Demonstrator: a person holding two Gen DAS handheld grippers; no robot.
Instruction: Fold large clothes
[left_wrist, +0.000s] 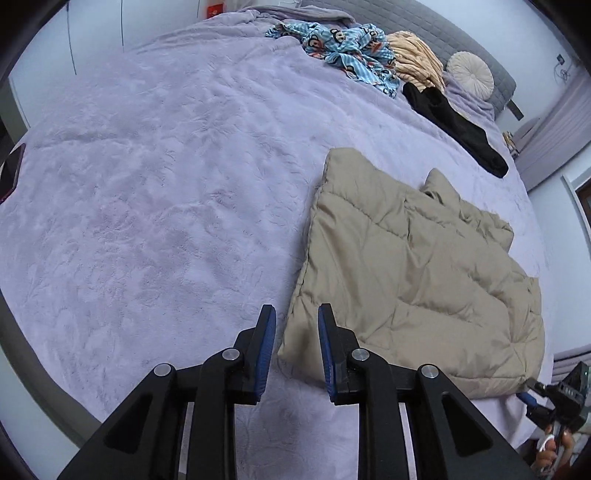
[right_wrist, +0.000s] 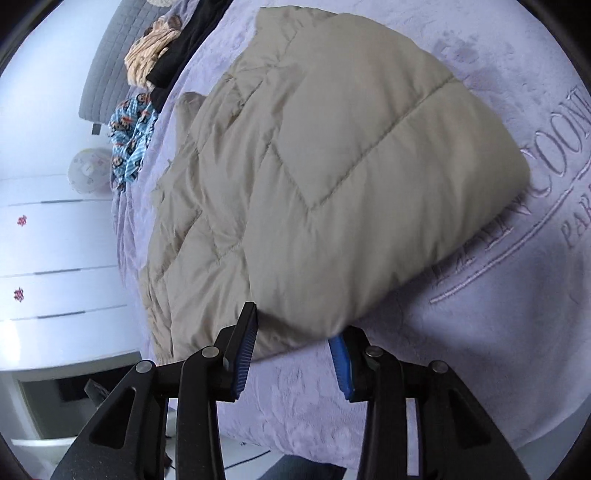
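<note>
Left fingers (left_wrist: 275, 332) narrowly parted, empty, beside folded beige quilted jacket (left_wrist: 413, 273), right fingers (right_wrist: 245, 339) parted at its near edge

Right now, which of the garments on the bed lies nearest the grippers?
The beige quilted jacket, folded flat just ahead of both grippers. The black garment, blue patterned one and cream one lie heaped near the headboard.

In the left wrist view, the folded quilted jacket (left_wrist: 413, 280) lies on the bed cover (left_wrist: 155, 192) at centre right of the frame. Beyond it, at upper right, a dark garment (left_wrist: 454, 125) lies beside a patterned garment (left_wrist: 351, 48) and a ribbed one (left_wrist: 417, 59), with a round cushion (left_wrist: 470, 75) against the headboard (left_wrist: 476, 40). A flat object, perhaps a phone (left_wrist: 11, 171), sits at the left edge. The left gripper (left_wrist: 297, 314) stands just left of the jacket's near corner; the right gripper (left_wrist: 526, 391) is at lower right.
</note>
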